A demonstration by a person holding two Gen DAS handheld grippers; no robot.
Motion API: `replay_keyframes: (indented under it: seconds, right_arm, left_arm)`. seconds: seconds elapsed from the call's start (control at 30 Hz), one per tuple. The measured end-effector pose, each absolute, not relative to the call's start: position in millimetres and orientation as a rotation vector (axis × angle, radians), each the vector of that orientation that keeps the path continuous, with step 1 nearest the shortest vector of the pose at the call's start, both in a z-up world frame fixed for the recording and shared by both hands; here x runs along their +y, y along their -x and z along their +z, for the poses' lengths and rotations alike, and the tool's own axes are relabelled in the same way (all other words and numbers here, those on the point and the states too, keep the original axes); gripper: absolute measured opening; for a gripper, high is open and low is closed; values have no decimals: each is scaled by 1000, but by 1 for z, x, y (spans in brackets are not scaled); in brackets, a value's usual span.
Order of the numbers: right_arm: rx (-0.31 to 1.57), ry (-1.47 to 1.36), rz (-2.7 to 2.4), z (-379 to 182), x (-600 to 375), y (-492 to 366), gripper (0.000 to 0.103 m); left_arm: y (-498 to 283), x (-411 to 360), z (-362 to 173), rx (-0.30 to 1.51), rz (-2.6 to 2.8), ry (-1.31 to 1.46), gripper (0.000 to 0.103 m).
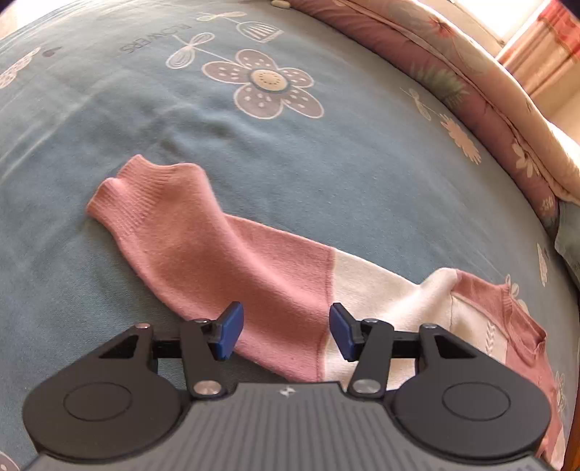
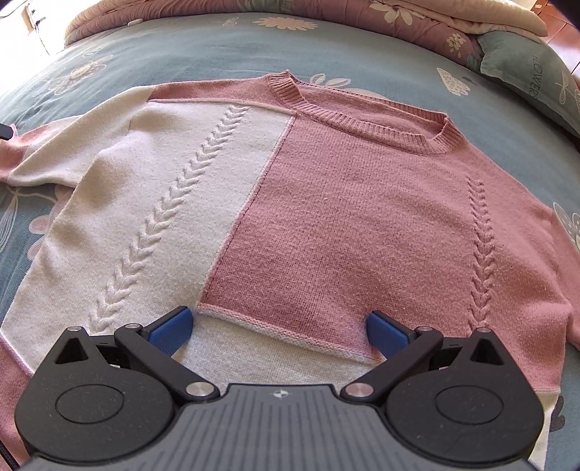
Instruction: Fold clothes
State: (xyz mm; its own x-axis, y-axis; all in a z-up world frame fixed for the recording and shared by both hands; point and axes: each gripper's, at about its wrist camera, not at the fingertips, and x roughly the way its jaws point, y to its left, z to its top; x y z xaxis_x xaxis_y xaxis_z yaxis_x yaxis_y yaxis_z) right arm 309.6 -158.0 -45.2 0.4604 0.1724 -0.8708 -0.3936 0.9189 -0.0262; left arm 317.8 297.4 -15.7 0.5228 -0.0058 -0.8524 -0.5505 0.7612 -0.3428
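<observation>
My left gripper (image 1: 286,331) hangs with jaws parted and empty over the sweater's sleeve (image 1: 203,232), which runs from lower right to its ribbed cuff at left centre of the left wrist view. My right gripper (image 2: 279,335), spread wide and holding nothing, hovers above the sweater (image 2: 290,203), which lies flat and face-up across the middle of the right wrist view on the blue flowered bed (image 2: 181,47). A rolled quilt (image 2: 326,14) lines the top edge. Folding looks barely begun: body unfolded, this sleeve extended, every fold apparently still ahead.
</observation>
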Motion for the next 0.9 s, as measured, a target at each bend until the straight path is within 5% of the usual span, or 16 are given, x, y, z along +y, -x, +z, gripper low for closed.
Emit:
replay_keyframes:
  seconds: [0.3, 0.6, 0.7, 0.8, 0.9]
  right_arm:
    - [1055, 246, 360, -44, -158, -312, 103]
    - [1058, 253, 367, -44, -158, -313, 103]
    - [1058, 255, 370, -45, -158, -313, 103]
    - [1062, 257, 372, -45, -158, -314, 103]
    - [1068, 260, 374, -44, -157, -315, 103]
  left_arm:
    - [-274, 353, -65, 744, 481, 1074, 53]
    - [-282, 398, -89, 521, 477, 1220, 55]
    - [-293, 406, -87, 530, 491, 1195, 44]
    - [-300, 406, -78, 600, 535, 1113, 9]
    - [-298, 408, -64, 623, 562, 1039, 5]
